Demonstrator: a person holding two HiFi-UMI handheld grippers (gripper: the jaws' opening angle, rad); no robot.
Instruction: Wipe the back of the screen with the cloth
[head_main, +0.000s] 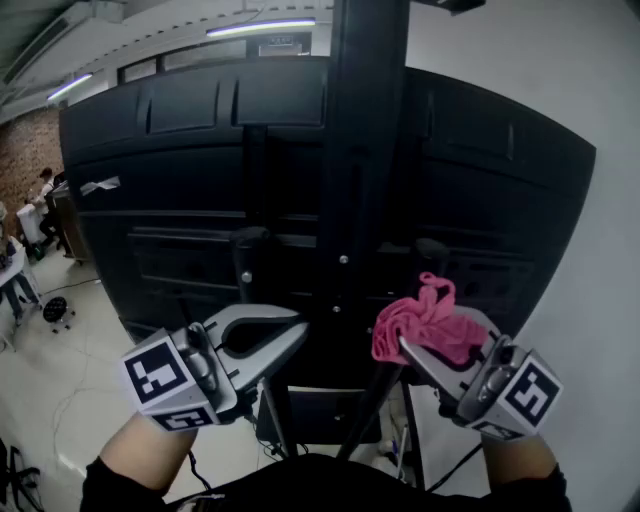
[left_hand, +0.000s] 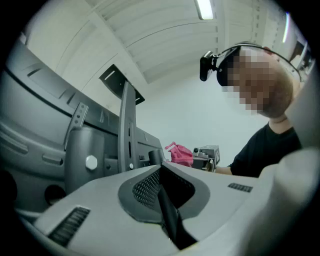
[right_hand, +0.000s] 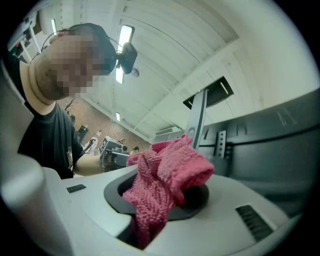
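The black back of a large screen (head_main: 180, 180) fills the head view, mounted on a dark upright stand column (head_main: 365, 150). A pink cloth (head_main: 425, 320) bunches out of my right gripper (head_main: 402, 347), which is shut on it just short of the screen's lower edge, right of the column. In the right gripper view the cloth (right_hand: 167, 180) spills over the jaws, with the screen (right_hand: 270, 145) behind. My left gripper (head_main: 298, 326) hovers left of the column, shut and holding nothing. The left gripper view shows its jaws (left_hand: 161, 172) pressed together, the screen (left_hand: 30, 115) and the cloth (left_hand: 180, 154) beyond.
A strip of pale tape (head_main: 100, 185) sticks to the screen's upper left. A white wall (head_main: 600, 300) stands close on the right. Cables (head_main: 400, 440) hang by the stand's foot. At far left are a seated person (head_main: 40, 205) and a small wheeled stool (head_main: 57, 310).
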